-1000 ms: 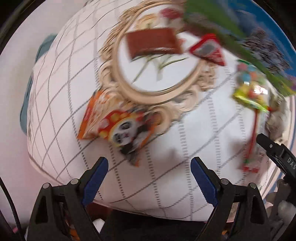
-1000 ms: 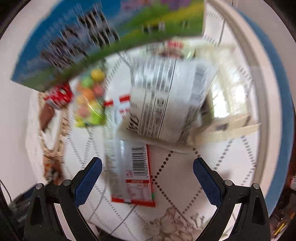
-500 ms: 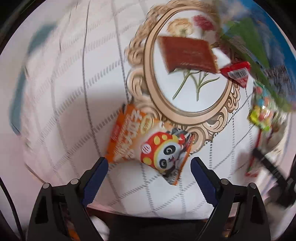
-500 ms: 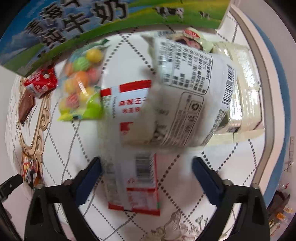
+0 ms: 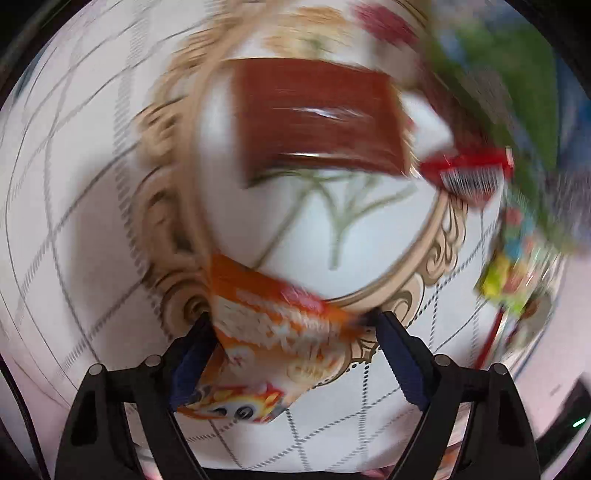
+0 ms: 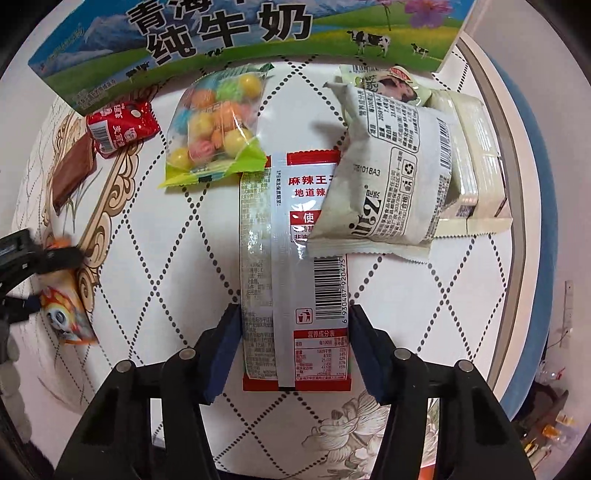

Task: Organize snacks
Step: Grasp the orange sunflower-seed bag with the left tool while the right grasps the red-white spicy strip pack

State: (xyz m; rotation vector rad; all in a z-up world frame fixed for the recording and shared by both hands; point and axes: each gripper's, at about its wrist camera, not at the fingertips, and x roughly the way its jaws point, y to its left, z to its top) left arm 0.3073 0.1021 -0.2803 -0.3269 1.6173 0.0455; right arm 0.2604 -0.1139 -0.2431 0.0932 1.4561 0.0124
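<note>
In the left wrist view, blurred by motion, an orange panda snack packet point(image 5: 280, 332) lies on the white tablecloth between the fingers of my left gripper point(image 5: 294, 317). The jaws are closing, and the right pad stands just clear of the packet. In the right wrist view my right gripper point(image 6: 294, 310) points straight down over a long red-and-white packet point(image 6: 295, 288). Its jaws are closing, with the blue pads at the packet's two long edges and the packet still flat. The left gripper point(image 6: 33, 266) and the orange packet point(image 6: 62, 314) show at the left edge.
A white packet point(image 6: 388, 184) overlaps the long packet's far end, with cream packets point(image 6: 476, 166) beside it. A bag of coloured candy balls point(image 6: 214, 125), a small red packet point(image 6: 122, 125) and a brown bar point(image 6: 74, 173) lie near a milk carton box point(image 6: 221, 33). The round table's rim point(image 6: 517, 184) curves at the right.
My left gripper came down over the orange panda packet and narrowed. My right gripper slid over the long red-and-white packet, and its jaws drew in from wide open to the packet's edges.
</note>
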